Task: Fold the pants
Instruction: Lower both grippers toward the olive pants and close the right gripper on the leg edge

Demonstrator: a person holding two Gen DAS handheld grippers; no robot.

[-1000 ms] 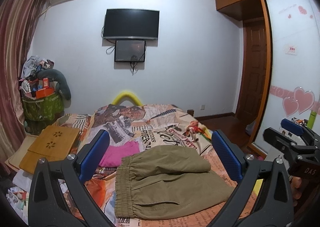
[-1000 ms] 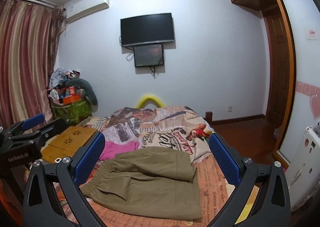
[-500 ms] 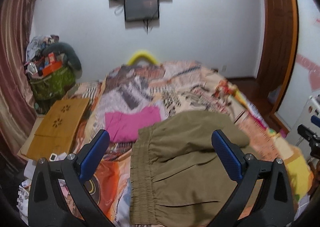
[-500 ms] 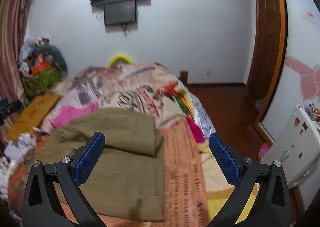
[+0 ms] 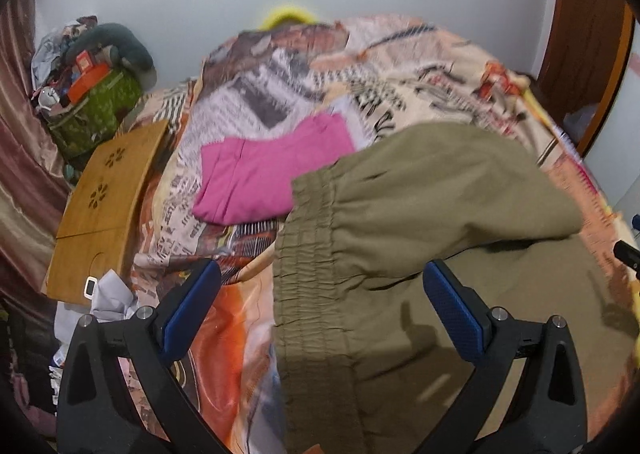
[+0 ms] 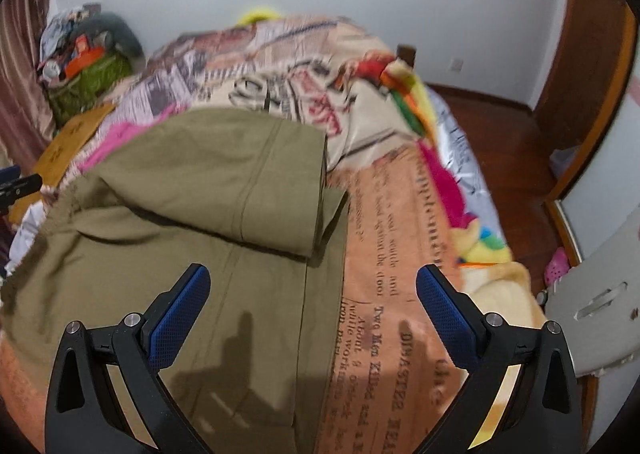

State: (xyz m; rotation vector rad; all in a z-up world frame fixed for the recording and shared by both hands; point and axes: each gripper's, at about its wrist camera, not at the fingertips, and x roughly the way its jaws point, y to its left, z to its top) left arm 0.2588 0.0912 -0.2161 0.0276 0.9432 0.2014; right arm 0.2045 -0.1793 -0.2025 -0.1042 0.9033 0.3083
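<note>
Olive-khaki pants [image 5: 420, 222] lie on the bed, partly folded, with one leg doubled back over the other. The elastic waistband [image 5: 308, 274] runs down the left side in the left wrist view. My left gripper [image 5: 320, 294] is open and empty, hovering above the waistband end. In the right wrist view the pants [image 6: 208, 214] show their folded leg and hem edge [image 6: 320, 190]. My right gripper [image 6: 312, 302] is open and empty above the hem end, where cloth meets the bedspread.
A folded pink garment [image 5: 264, 174] lies on the printed bedspread [image 5: 360, 66] beyond the waistband. A wooden lap board [image 5: 104, 206] and a green bag of clutter [image 5: 92, 110] sit left of the bed. Wood floor [image 6: 512, 142] and a white appliance [image 6: 592, 286] are on the right.
Both grippers have tilted down and moved closer over the pants; the wall and television have slid out of view. Both stay open. The pants have not moved.
</note>
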